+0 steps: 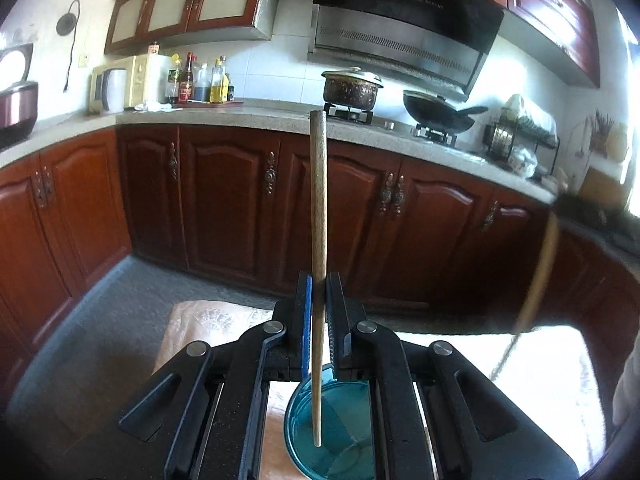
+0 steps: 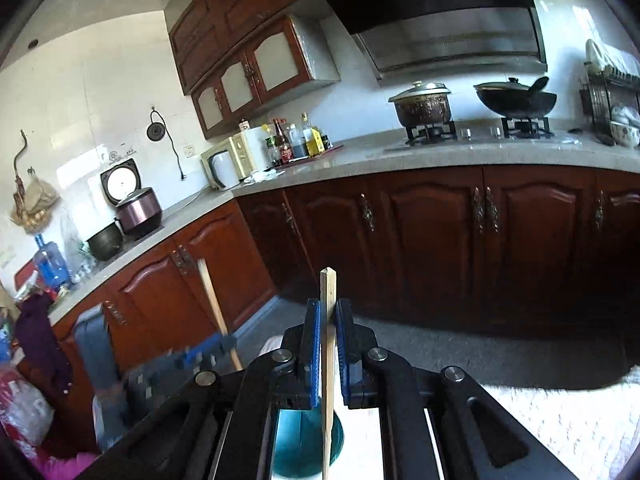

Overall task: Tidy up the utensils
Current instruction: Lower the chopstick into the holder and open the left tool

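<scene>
Left wrist: left gripper (image 1: 318,280) clamped on upright chopstick (image 1: 319,240), tip in blue cup (image 1: 352,440). Right gripper (image 2: 329,314) pinches second chopstick (image 2: 328,360) upright over same cup (image 2: 296,440).

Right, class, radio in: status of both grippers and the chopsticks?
Left gripper shut on round chopstick, tip inside teal cup. Right gripper shut on square chopstick, above cup. Nothing blocking.

Both wrist views face the same stove counter (image 1: 280,120) closely.
</scene>
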{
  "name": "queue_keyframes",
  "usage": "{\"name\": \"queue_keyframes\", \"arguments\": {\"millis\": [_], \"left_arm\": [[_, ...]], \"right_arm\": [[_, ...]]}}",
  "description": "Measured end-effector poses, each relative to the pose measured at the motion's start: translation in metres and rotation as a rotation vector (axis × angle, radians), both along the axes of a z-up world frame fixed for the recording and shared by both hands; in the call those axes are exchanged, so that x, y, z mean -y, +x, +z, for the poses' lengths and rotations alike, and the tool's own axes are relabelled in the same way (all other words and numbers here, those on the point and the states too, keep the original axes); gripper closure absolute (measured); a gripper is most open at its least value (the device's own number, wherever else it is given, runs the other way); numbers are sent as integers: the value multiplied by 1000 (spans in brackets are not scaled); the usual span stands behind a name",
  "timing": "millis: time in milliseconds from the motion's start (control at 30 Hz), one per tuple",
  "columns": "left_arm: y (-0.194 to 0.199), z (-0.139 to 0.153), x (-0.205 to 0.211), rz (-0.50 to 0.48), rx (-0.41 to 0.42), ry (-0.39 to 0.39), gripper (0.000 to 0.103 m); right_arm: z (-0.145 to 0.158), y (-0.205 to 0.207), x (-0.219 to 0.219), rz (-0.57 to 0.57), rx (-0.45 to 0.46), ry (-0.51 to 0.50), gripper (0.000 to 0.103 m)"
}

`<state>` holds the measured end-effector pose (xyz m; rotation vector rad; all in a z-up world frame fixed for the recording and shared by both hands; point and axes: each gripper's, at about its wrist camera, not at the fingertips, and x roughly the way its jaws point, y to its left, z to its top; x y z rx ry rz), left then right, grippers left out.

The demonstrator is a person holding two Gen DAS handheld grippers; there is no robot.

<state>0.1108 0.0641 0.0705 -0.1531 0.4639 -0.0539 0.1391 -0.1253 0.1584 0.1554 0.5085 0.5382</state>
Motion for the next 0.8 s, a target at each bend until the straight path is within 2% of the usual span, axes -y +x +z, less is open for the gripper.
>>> {"name": "queue_keyframes", "arguments": {"millis": [200,533,767,800], "left_arm": [[4,-22,5,-2,-14,36,97],[-1,-55,8,-11,-89,33,97],[-3,-67,12,-6,-135,13,97],[-4,-68,11,-5,-140,10,97]], "right_arm": [[-27,26,-39,-18,28,-86,96],[-105,48,-51,40,-172,-108,96],[-117,53,-47,57,-232,-103,96],[-117,52,-46,57,-240,-101,92]]}}
